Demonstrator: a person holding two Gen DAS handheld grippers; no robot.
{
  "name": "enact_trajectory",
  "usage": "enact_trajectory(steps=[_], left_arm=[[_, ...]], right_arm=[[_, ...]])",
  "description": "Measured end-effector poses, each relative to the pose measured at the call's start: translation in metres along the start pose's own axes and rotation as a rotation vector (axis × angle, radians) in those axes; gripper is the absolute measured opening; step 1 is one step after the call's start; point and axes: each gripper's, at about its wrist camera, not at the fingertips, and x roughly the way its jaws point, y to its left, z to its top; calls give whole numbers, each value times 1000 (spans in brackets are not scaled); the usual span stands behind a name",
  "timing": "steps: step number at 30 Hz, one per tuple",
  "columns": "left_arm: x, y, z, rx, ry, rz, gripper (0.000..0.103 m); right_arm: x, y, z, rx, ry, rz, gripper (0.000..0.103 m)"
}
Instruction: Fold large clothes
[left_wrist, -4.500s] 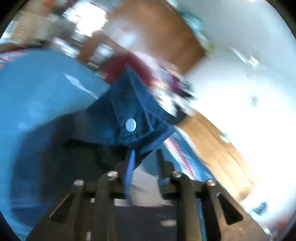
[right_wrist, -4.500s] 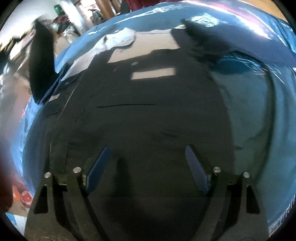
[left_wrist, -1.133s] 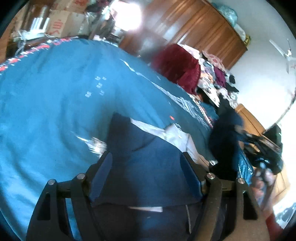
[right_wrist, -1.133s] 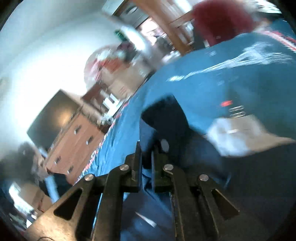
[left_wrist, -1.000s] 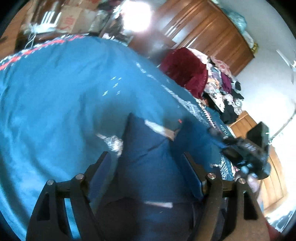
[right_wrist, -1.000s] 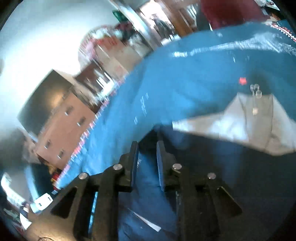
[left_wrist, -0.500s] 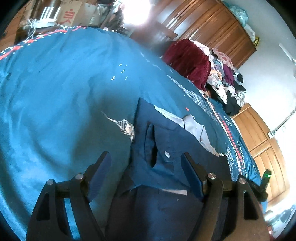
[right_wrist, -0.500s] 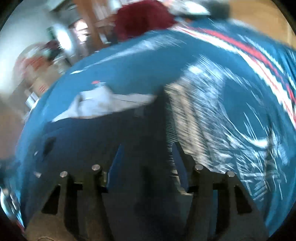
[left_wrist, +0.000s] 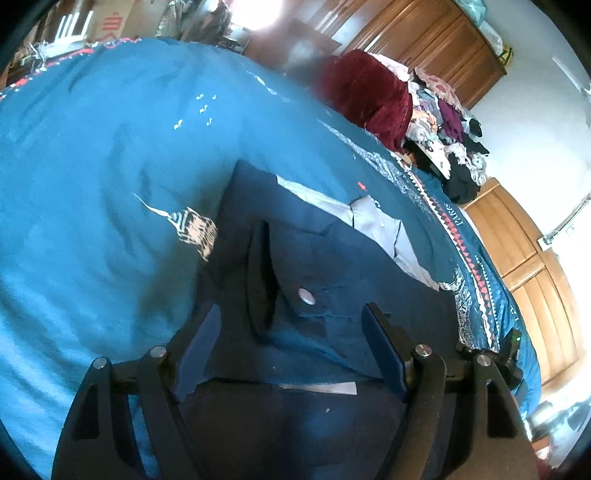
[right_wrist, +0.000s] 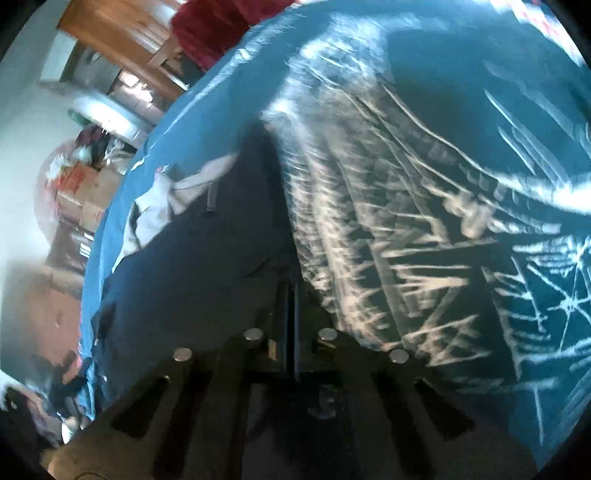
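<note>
A dark navy shirt (left_wrist: 332, 258) lies spread on the blue bedspread (left_wrist: 110, 166), its grey inner collar (left_wrist: 373, 221) turned out at the far end. A folded sleeve cuff with a silver snap (left_wrist: 306, 296) rests on the shirt's body. My left gripper (left_wrist: 291, 310) hovers open just above that cuff, with nothing between its fingers. In the right wrist view the shirt (right_wrist: 192, 266) fills the left half. My right gripper (right_wrist: 293, 291) is shut at the shirt's right side edge, seemingly pinching the fabric where it meets the printed bedspread (right_wrist: 424, 221).
A dark red blanket (left_wrist: 369, 96) and a heap of mixed clothes (left_wrist: 443, 129) sit at the bed's far side. Wooden wardrobes (left_wrist: 424, 40) stand behind. Cardboard boxes (right_wrist: 81, 192) are stacked beyond the bed's left edge.
The right gripper let go of the sleeve it carried, swung to the shirt's side edge and shut there. The sleeve now lies folded on the shirt. The left gripper stays open and has edged nearer.
</note>
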Motion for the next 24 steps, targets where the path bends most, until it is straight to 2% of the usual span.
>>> enact_trajectory(steps=[3, 5, 7, 8, 10, 12, 14, 15, 16, 17, 18, 19, 21, 22, 23, 24], left_arm=[[7, -4, 0, 19, 16, 4, 79], [7, -6, 2, 29, 12, 8, 79], [2, -9, 7, 42, -7, 8, 79], [1, -10, 9, 44, -13, 5, 79], [6, -13, 19, 54, -10, 2, 79], [24, -23, 32, 78, 19, -20, 79], [54, -36, 42, 119, 89, -28, 80], [68, -38, 45, 141, 117, 8, 80], [82, -38, 47, 171, 141, 78, 79], [96, -33, 48, 189, 174, 153, 77], [104, -22, 52, 182, 200, 190, 72], [101, -16, 57, 176, 195, 211, 71], [71, -1, 75, 175, 118, 303, 70], [59, 3, 79, 177, 91, 325, 70], [37, 9, 84, 168, 59, 310, 70], [24, 9, 84, 169, 43, 275, 70]], right_arm=[[-5, 17, 2, -109, 12, -51, 1], [-26, 31, 8, -179, -40, -135, 22], [-48, 47, 17, -214, -129, -150, 34], [-52, 58, 26, -233, -158, -138, 36], [-34, 75, 48, -255, -114, -64, 36], [4, 84, 72, -226, -32, 66, 35], [41, 82, 86, -216, 42, 70, 35], [61, 76, 88, -201, 93, 51, 34], [75, 68, 88, -188, 130, 44, 24], [75, 59, 89, -181, 117, 37, 4], [70, 54, 91, -171, 113, 11, 0], [60, 49, 92, -166, 97, -22, 0], [28, 51, 85, -232, 41, -78, 7], [13, 55, 78, -267, 21, -81, 18], [-7, 60, 63, -304, -10, -57, 31], [-15, 62, 53, -330, -17, -37, 37]])
